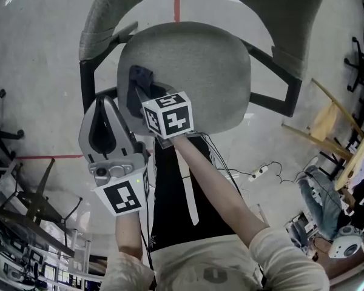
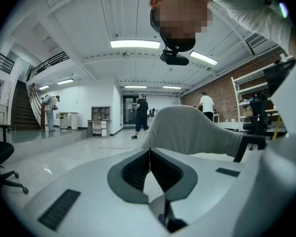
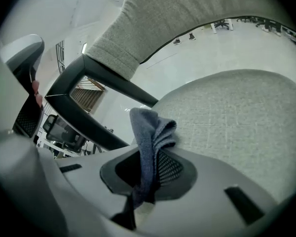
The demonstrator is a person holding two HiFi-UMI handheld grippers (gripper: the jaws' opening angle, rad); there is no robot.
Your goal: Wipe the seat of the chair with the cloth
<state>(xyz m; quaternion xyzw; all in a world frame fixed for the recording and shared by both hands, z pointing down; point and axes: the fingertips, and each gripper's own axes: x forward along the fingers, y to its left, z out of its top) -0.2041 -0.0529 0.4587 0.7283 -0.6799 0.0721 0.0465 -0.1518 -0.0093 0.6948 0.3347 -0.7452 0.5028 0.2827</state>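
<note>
Cloth point(image 1: 140, 76) and seat point(image 1: 200, 71) meet at the near-left edge of the chair in the head view: the right gripper point(image 1: 139, 85) reaches forward over that edge with the dark blue cloth at its tip. The broad grey seat spreads ahead and to the right of it, so a wipe would likely run that way. The left gripper point(image 1: 102, 105) hangs lower and to the left, off the seat and over the floor point(image 1: 36, 59), which makes the right hand the nearer one. From the left gripper view, that gripper's point(image 2: 149, 154) jaws are pressed together at their tips with nothing between them. Beyond them curves the padded grey backrest point(image 2: 192, 130), covered in smooth, soft-looking fabric. From the right gripper view, the right gripper's point(image 3: 148, 166) jaws are clamped on the cloth point(image 3: 151, 131), a soft, fuzzy weave folded into a bunch that stands out along the jaws. The seat point(image 3: 237, 112) lies just past it to the right, a rounded pad of coarse, speckled grey weave. A hard black armrest point(image 3: 89, 95) runs to the left. Whether the cloth touches the seat cannot be told.
</note>
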